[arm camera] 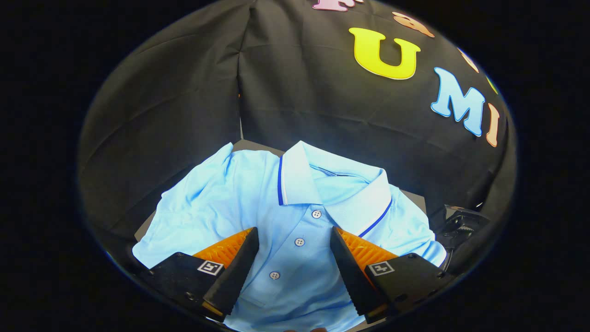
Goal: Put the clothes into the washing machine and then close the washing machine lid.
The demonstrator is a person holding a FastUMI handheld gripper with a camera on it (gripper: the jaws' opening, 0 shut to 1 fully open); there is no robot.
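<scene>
Nearest the camera, the gripper (294, 235) hangs with its two fingers spread wide and pressing on nothing; the fingertips (251, 235) stand to either side of the button placket. Between and beneath them lies the polo shirt (221, 203), light blue, spread flat with its front up. Three buttons (299, 241) run in a line up the gap between the fingers toward the collar (295, 175), which has a dark blue stripe along its edge and lies just beyond the fingertips. The shirt rests on a dark table (412, 196), bare at its far corners. To the right, beside the shirt's sleeve, sits a dark clamp-like object (461, 223), too unclear to name. Behind everything hangs the booth wall (184, 92). As for progress, the task appears hardly begun: the shirt is not yet grasped, and loading the machine and closing its lid both remain.
</scene>
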